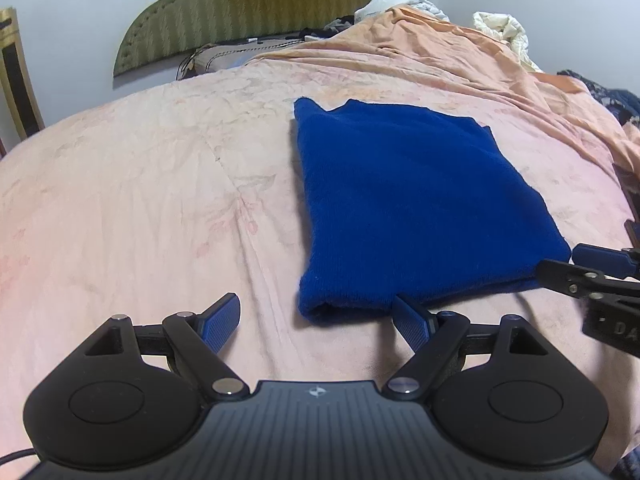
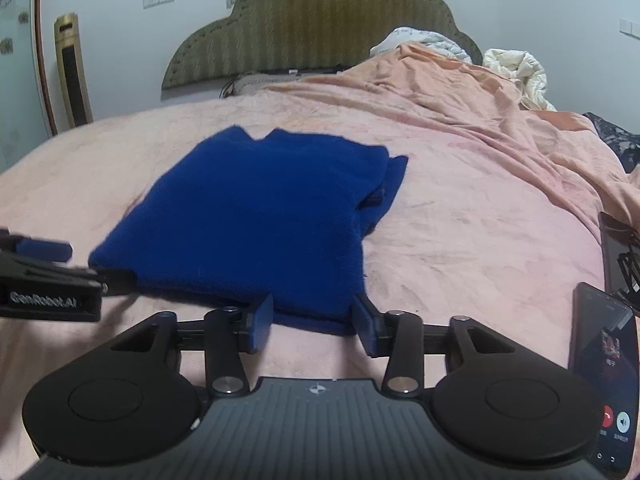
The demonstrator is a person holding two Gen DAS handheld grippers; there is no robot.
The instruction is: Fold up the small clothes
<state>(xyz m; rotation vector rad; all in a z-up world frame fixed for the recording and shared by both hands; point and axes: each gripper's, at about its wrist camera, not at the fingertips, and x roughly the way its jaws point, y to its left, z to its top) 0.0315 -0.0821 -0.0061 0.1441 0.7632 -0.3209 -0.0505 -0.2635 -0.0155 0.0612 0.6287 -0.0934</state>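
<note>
Bedroom w/ a green padded headboard at the back; a bed under a pink quilt serves as the work surface, w/ an orange blanket rumpled on the far right side. A phone w/ a lit call screen is propped at the right edge in the right wrist view.

The blue garment is seen lying flat on the quilt, near centre, already brought down to a compact, roughly square packet. Layered edges are visible on its right side in the right wrist view, w/ one lower layer poking out a bit past the top one, so more than one fold is judged done.

Left tongs are held wide apart, nothing between them, just short of the near-left corner of the packet. Right tongs are also apart, framing the near edge at its right corner; whether cloth is touched can't be told, but nothing is clamped.

Judgement: folding approx. finished for this piece. What's left, if anything, is one last halving or a tidy of that protruding layer.
</note>
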